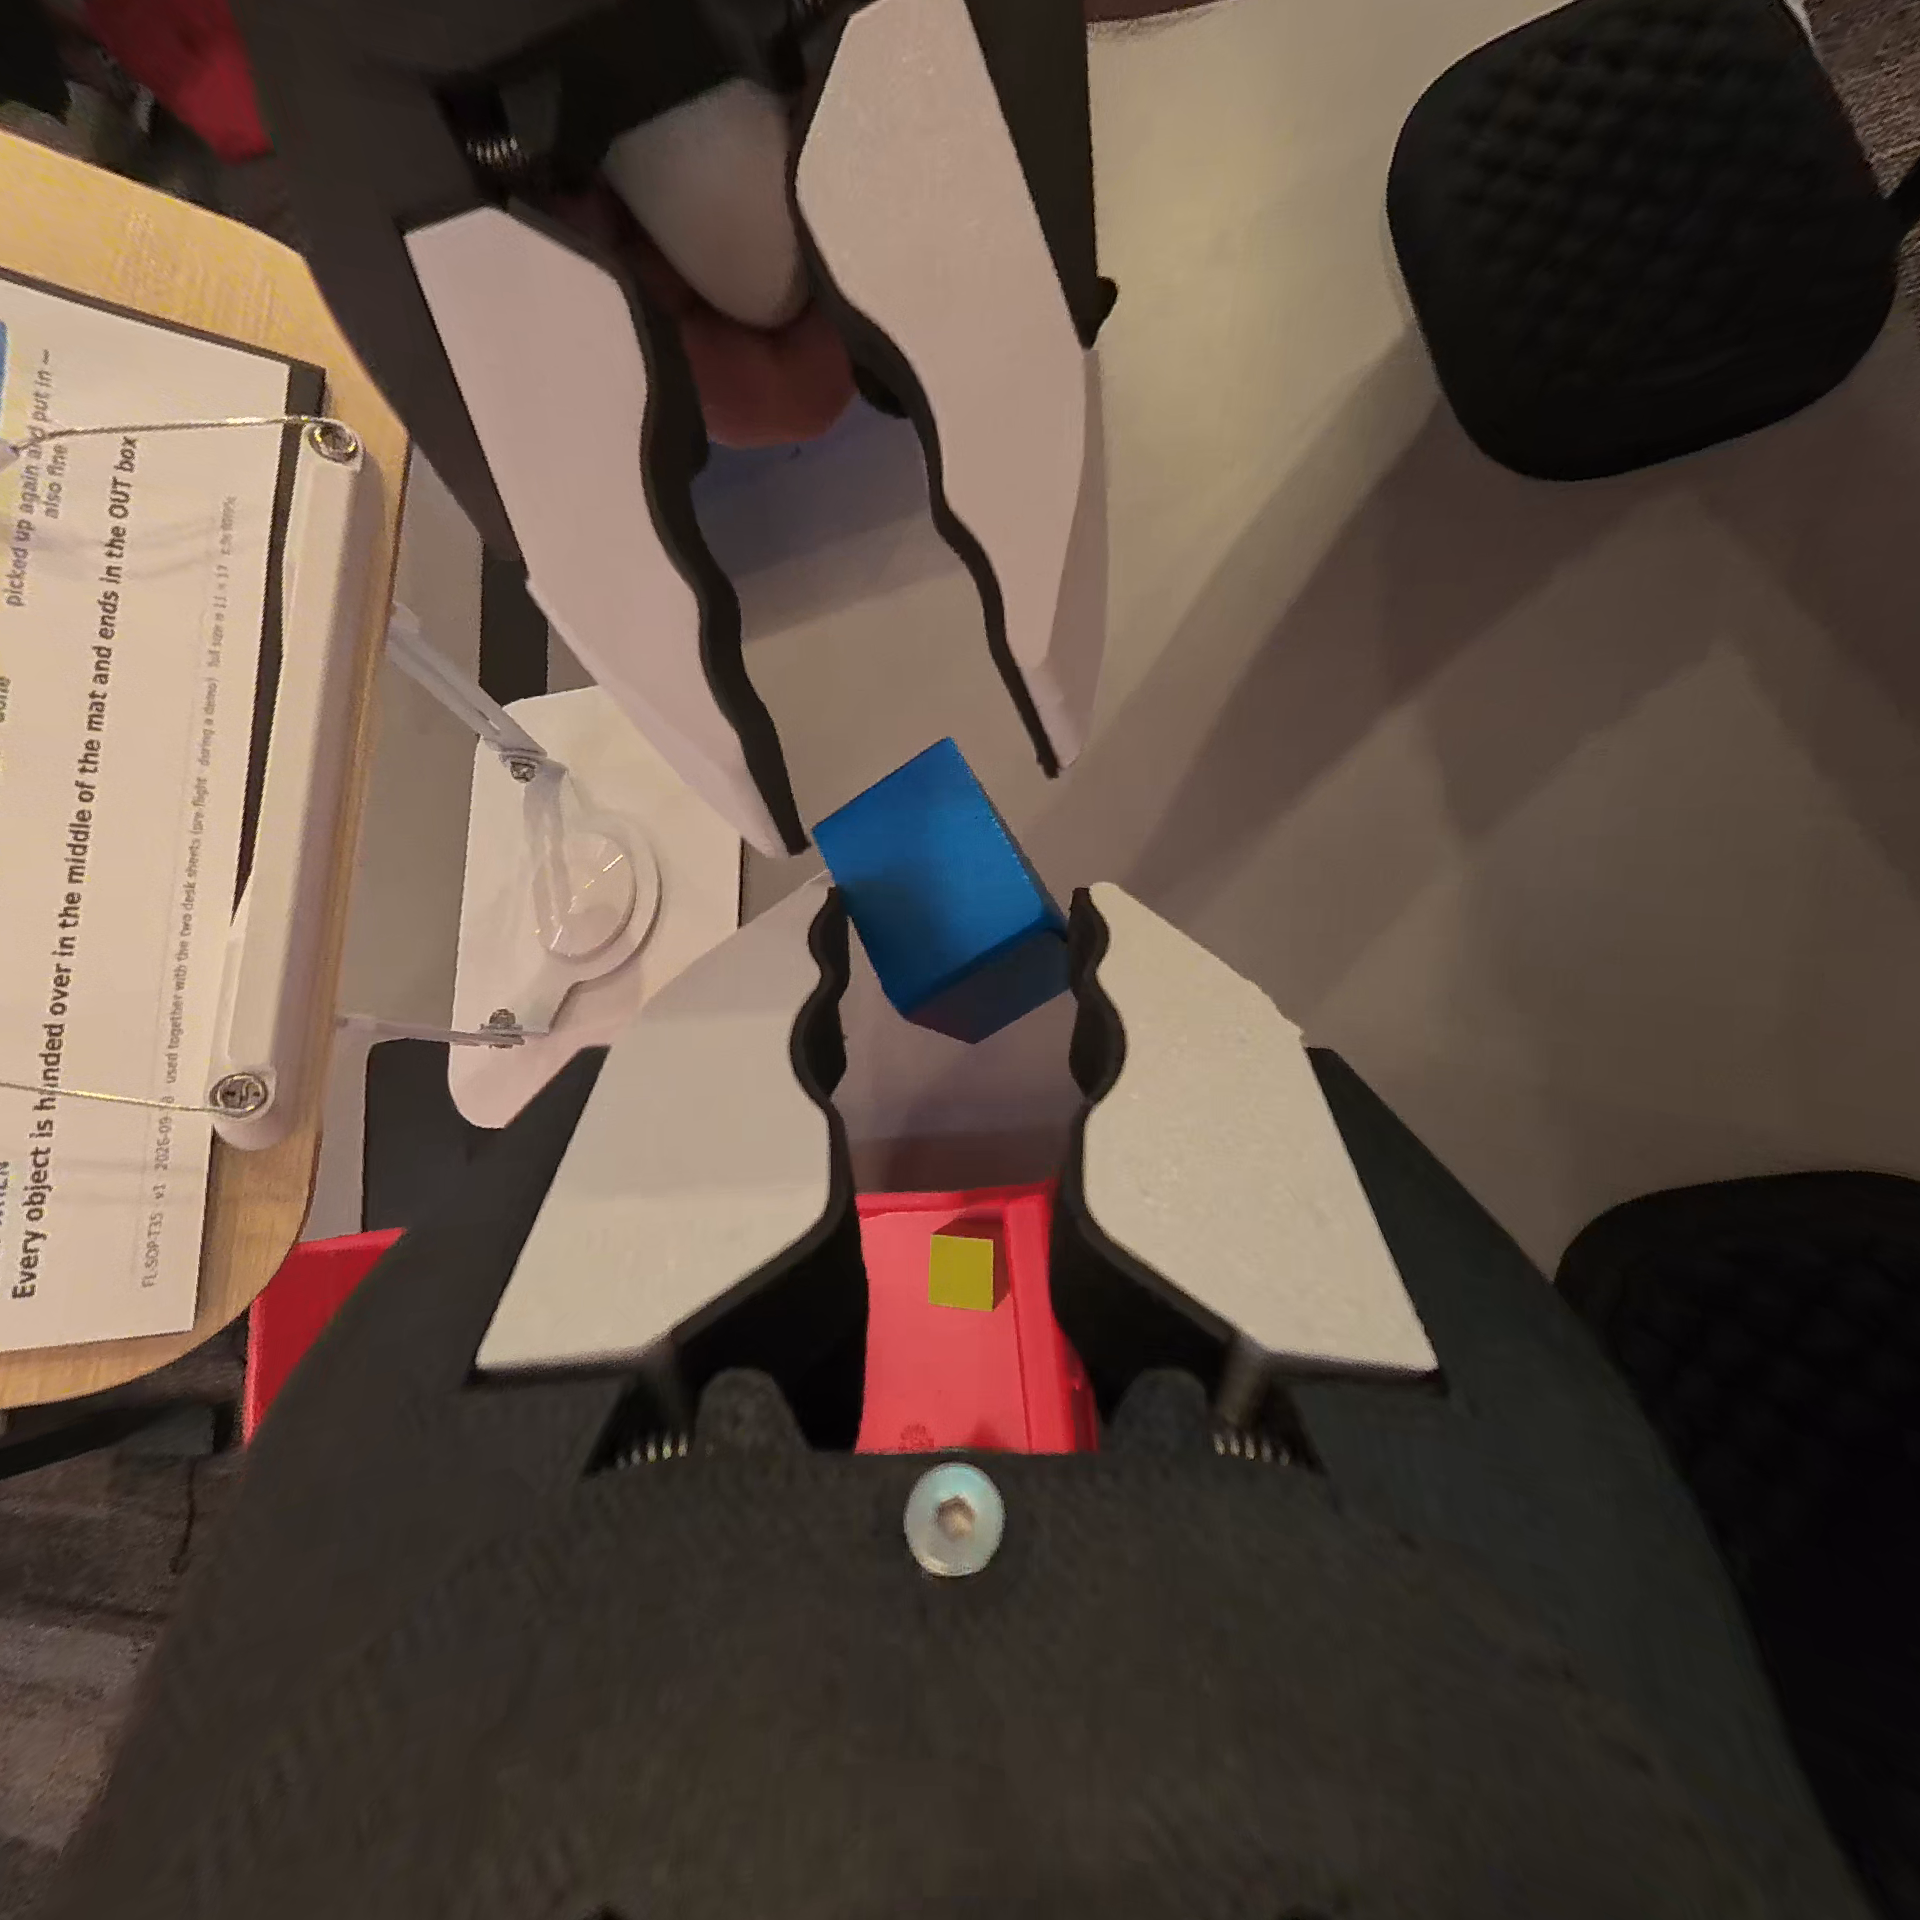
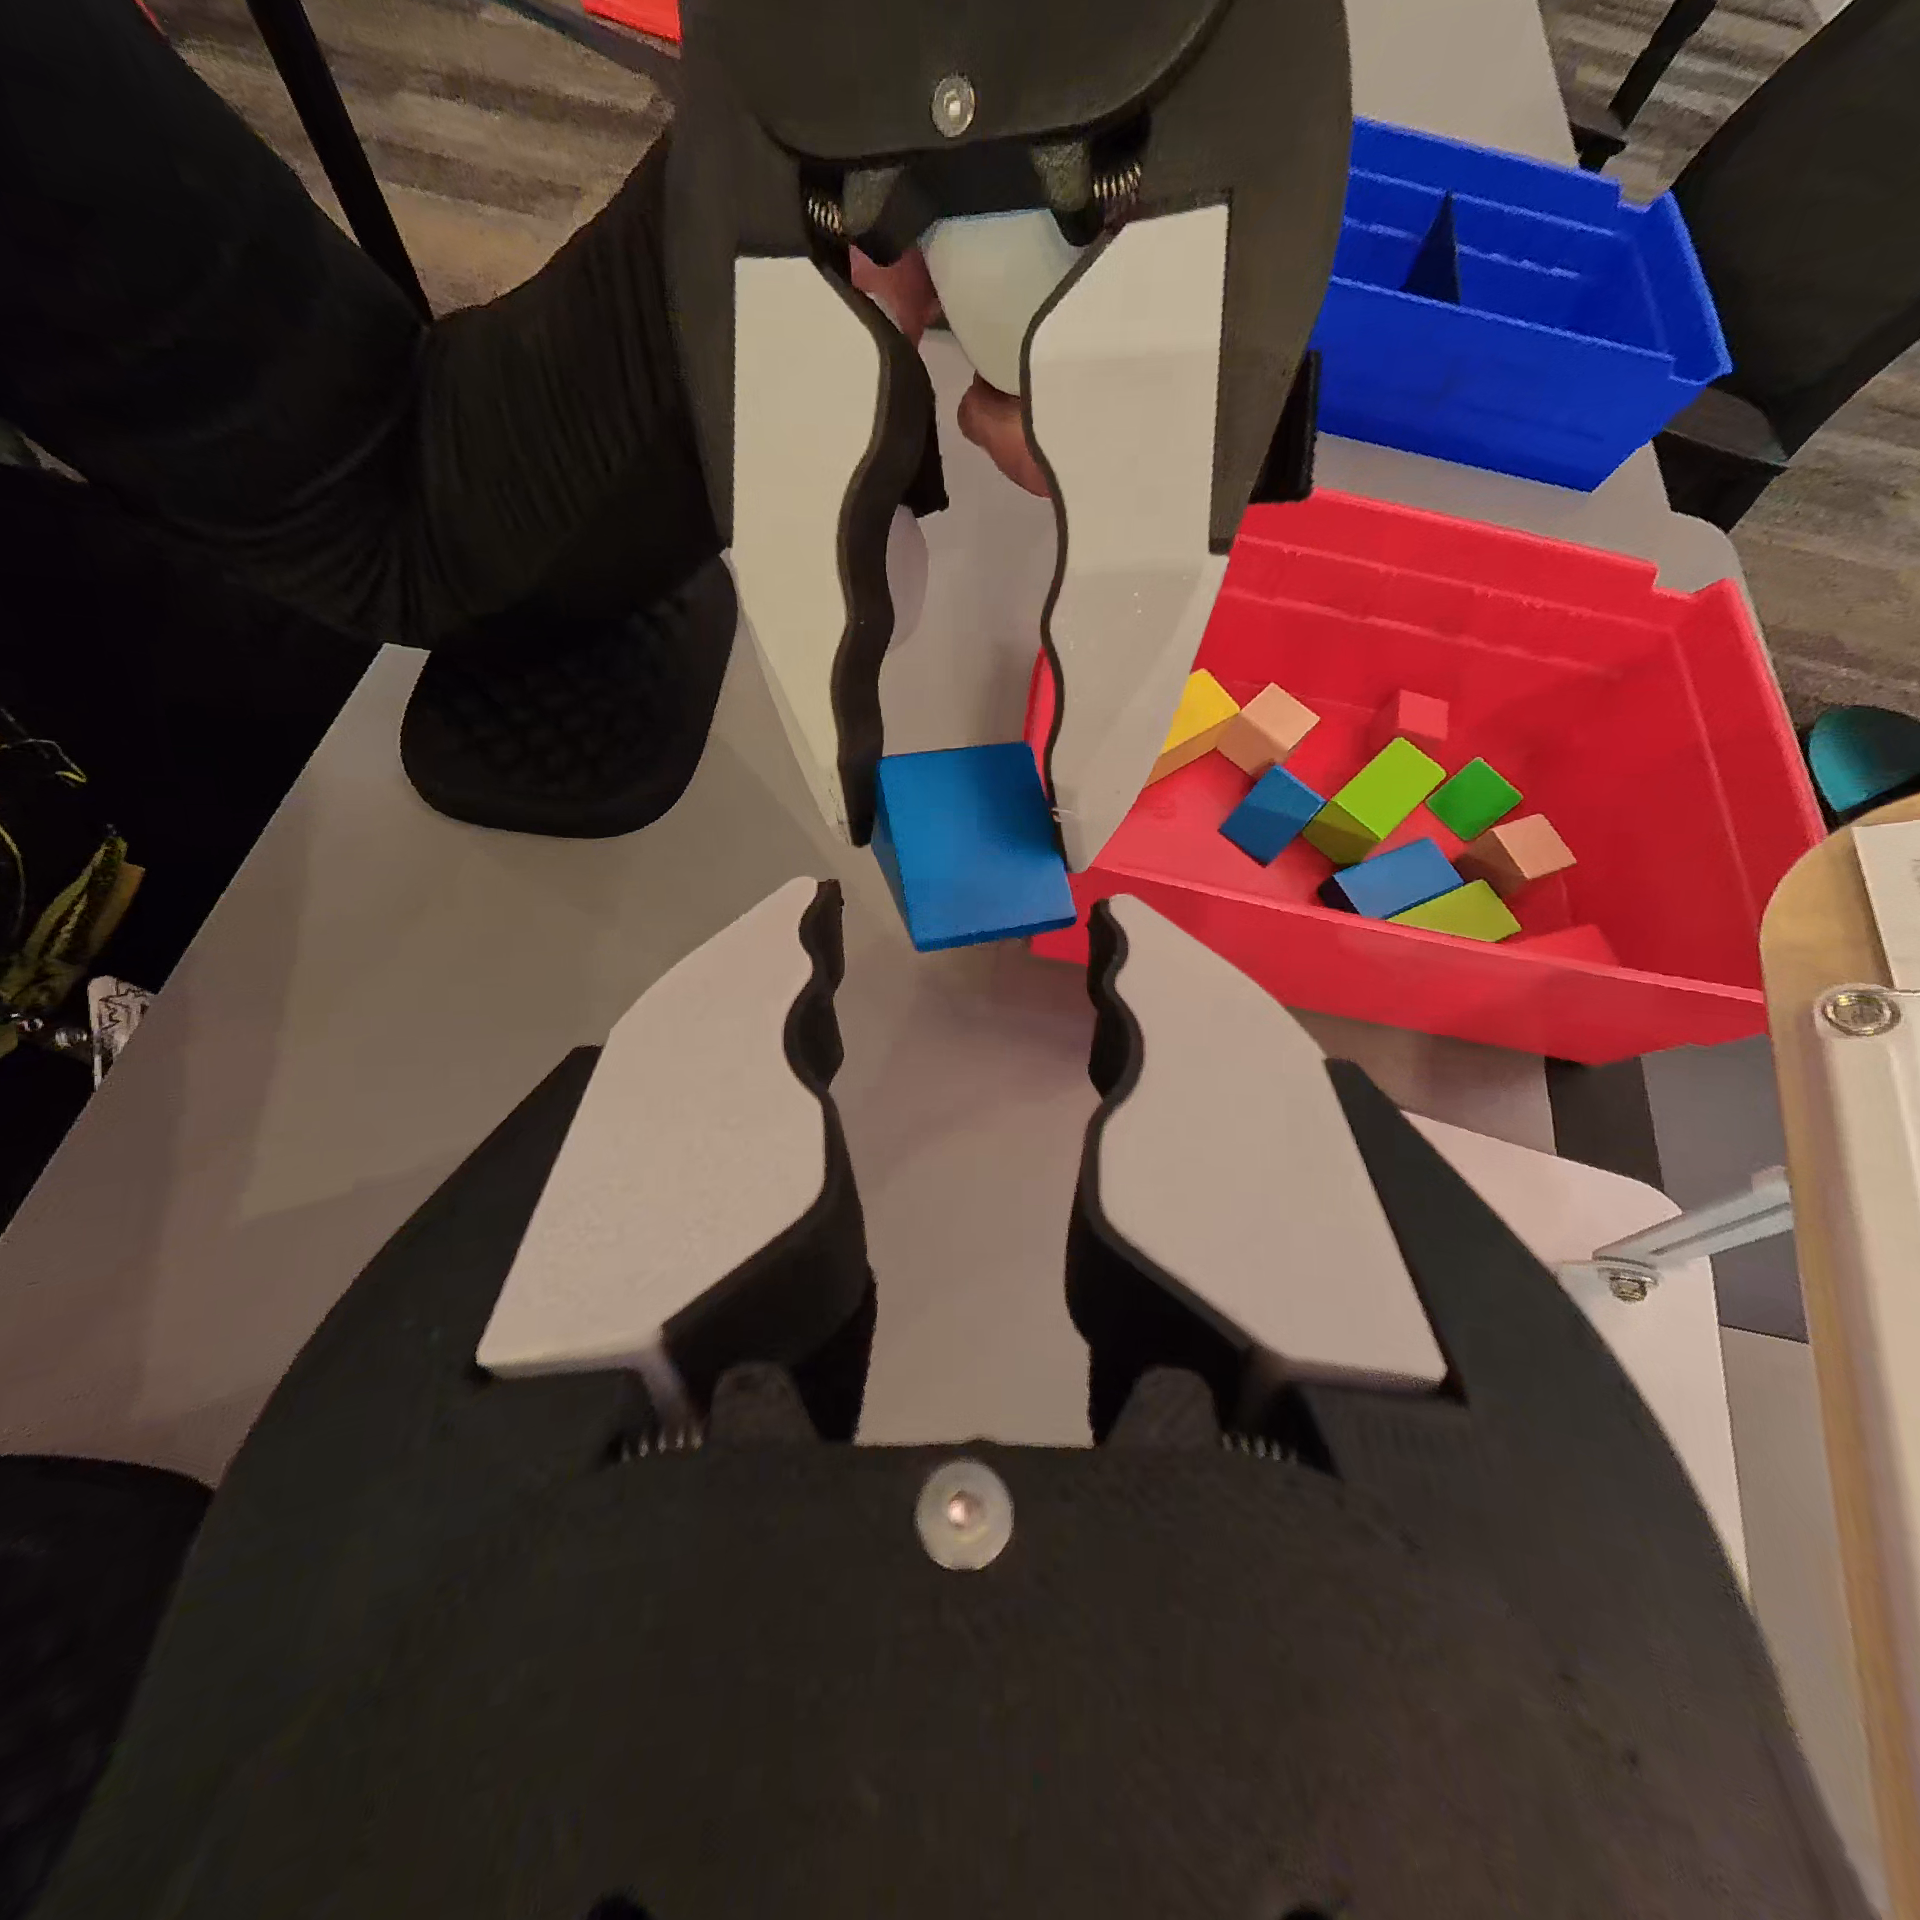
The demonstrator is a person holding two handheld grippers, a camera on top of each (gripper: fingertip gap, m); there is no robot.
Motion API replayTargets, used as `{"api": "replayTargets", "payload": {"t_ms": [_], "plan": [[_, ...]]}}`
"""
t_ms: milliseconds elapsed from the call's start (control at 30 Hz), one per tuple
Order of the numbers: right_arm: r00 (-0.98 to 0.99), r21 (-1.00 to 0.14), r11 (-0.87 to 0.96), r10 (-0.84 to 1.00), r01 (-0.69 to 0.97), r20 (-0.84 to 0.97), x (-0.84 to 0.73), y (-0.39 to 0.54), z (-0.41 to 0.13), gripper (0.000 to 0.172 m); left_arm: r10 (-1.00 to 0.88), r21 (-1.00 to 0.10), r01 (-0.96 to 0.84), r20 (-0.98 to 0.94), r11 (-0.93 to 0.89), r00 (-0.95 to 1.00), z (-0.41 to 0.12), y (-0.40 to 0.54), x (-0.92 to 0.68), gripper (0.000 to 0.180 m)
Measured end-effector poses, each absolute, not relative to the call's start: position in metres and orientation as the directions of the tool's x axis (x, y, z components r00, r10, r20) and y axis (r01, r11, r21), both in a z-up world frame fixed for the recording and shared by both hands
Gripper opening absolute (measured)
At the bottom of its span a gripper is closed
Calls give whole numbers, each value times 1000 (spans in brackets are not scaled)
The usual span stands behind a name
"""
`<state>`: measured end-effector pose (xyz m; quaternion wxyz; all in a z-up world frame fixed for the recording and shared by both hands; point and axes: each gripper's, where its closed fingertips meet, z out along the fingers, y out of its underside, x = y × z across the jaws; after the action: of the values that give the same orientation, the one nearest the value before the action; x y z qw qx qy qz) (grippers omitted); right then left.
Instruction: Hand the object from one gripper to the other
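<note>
We see a solid blue block (image 2: pixel 971 847), flat-faced with sharp edges, tilted in mid-air above the grey table (image 2: pixel 312 1039). The left gripper (image 1: pixel 954 914) is clamped on it, a pad pressed against each side. The right gripper (image 2: pixel 961 914) faces it with jaws apart; the block's near corner sits at its tips, and its pads are not pressing on it. To the left lie bare table and a black padded armrest (image 2: pixel 561 717). Just right of the block stands a red bin (image 2: pixel 1403 977) holding loose coloured blocks (image 2: pixel 1382 800), its near wall close by the handover. A blue bin (image 2: pixel 1507 312) sits beyond, and a wooden board's edge (image 2: pixel 1829 1143) closes the far right.
</note>
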<state>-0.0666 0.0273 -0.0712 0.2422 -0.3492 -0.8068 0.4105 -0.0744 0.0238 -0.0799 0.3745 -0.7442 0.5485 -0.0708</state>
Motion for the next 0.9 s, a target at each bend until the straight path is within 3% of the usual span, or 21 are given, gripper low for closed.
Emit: {"api": "replayTargets", "payload": {"t_ms": [300, 600, 667, 900], "plan": [[-653, -844, 396, 753, 362, 74, -64, 22, -71, 32, -875, -656, -752, -325, -66, 359, -71, 19, -64, 40], [-542, -906, 342, 825, 250, 162, -57, 35, -49, 31, -866, -724, -670, -220, -164, 450, -74, 38, -67, 49], [-517, -911, 339, 837, 233, 179, -56, 37, -48, 31, -887, -750, -646, -192, -143, 419, -71, 36, -59, 36], [-492, -870, 399, 842, 290, 222, -50, 42, -58, 32, -874, -695, -697, -218, -173, 434, -83, 44, -56, 35]]}}
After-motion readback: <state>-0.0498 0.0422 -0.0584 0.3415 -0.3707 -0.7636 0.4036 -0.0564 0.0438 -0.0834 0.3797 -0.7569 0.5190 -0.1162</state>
